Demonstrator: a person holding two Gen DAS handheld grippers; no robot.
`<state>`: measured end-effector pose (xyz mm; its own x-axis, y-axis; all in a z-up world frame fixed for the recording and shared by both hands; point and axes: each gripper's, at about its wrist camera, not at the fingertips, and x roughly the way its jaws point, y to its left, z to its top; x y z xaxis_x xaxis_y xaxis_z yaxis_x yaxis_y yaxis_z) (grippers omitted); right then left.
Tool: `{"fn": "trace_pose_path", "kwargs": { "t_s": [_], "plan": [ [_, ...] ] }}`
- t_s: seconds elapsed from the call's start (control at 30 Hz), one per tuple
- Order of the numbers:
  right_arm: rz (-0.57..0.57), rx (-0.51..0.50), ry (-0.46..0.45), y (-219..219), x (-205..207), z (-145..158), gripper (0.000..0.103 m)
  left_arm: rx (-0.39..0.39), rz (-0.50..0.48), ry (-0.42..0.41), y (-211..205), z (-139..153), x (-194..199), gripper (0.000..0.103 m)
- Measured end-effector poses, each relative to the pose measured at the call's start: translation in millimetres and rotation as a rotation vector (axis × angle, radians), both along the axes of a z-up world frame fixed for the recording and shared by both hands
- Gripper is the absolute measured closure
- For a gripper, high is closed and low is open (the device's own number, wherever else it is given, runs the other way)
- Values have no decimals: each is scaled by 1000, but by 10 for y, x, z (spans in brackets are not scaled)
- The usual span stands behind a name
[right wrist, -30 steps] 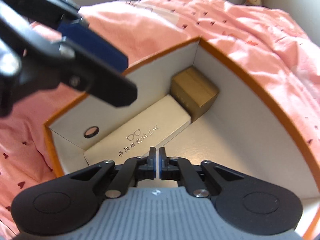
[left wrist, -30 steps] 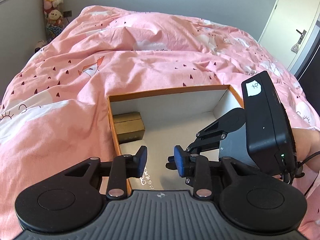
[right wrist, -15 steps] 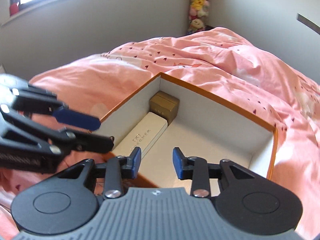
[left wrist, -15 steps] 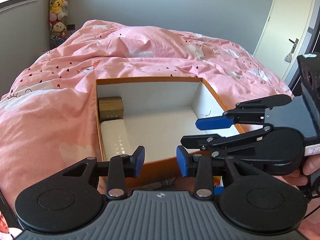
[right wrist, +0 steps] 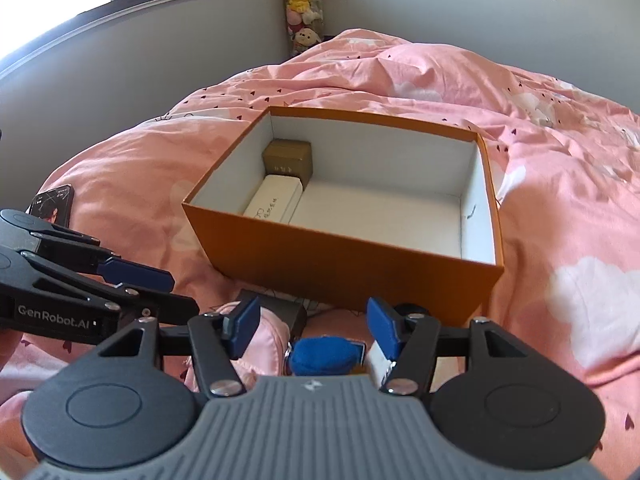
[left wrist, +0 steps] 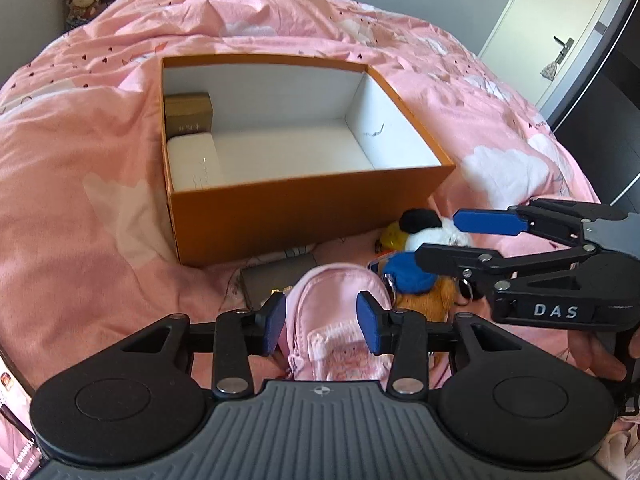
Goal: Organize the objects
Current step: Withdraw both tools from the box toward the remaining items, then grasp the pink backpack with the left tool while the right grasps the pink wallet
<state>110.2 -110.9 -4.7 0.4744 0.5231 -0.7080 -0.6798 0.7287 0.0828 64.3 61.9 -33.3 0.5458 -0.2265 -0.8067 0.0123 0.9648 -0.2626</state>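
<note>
An orange box (left wrist: 304, 216) (right wrist: 344, 264) sits on the pink duvet, holding a small gold carton (left wrist: 188, 114) (right wrist: 288, 158) and a white glasses case (left wrist: 194, 164) (right wrist: 276, 202) along its left wall. In front of it lie a pink pouch (left wrist: 336, 320) (right wrist: 264, 336), a dark flat case (left wrist: 268, 280) and a plush toy (left wrist: 420, 236) with a blue cap (right wrist: 324, 354). My left gripper (left wrist: 321, 322) (right wrist: 184, 294) is opening; the pouch lies between its pads, untouched. My right gripper (right wrist: 313, 326) (left wrist: 438, 238) is opening above the blue cap, holding nothing.
A phone (right wrist: 54, 204) lies on the duvet (right wrist: 560, 200) left of the box. Stuffed toys (right wrist: 302, 8) are stacked in the far corner by the window wall. A door (left wrist: 560, 40) stands at the far right. Most of the box floor is bare.
Both grippers have drawn back out of the box to the items in front of it. The right gripper went from shut to open, and the left one widened.
</note>
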Motion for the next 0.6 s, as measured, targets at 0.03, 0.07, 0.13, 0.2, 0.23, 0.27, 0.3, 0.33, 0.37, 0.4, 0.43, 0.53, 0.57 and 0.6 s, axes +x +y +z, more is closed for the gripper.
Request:
{"fn": "trace_pose_path", "kwargs": {
  "t_s": [0.03,0.07,0.13,0.2,0.23,0.27,0.3,0.33,0.37,0.4,0.43,0.53,0.57,0.6],
  "plan": [
    [-6,4,8,-35,-30,-7,41,-1,-2,24,-2,-49,-3,52],
    [-3,8,17,-59,-57,-20,42,-1,-1,38,-7,-88,-8,52],
    [11,15,39,-95,-95,-49,44,-6,-10,53,-19,-171,-23,47],
    [9,4,64,-106,-102,-95,51,-18,-5,73,-31,-261,-16,45],
    [6,-1,80,-108,-95,-122,54,-23,4,90,-37,-315,-7,45],
    [5,-5,100,-104,-82,-157,57,-27,14,103,-45,-360,-2,45],
    [6,-7,117,-101,-72,-181,61,-33,23,116,-49,-407,8,45],
    [7,-7,128,-100,-63,-200,62,-40,28,126,-55,-440,21,44],
    [7,-8,138,-102,-57,-213,63,-44,32,131,-59,-467,34,43],
    [6,-14,146,-92,-50,-234,63,-48,37,130,-61,-494,48,40],
    [4,-21,153,-82,-42,-257,64,-49,45,134,-62,-518,60,39],
    [4,-32,151,-62,-32,-281,64,-56,55,159,-76,-601,98,39],
    [7,-34,150,-59,-32,-282,64,-56,54,159,-83,-613,98,39],
    [9,-37,149,-56,-31,-282,64,-55,54,160,-91,-620,98,39]
  ]
}}
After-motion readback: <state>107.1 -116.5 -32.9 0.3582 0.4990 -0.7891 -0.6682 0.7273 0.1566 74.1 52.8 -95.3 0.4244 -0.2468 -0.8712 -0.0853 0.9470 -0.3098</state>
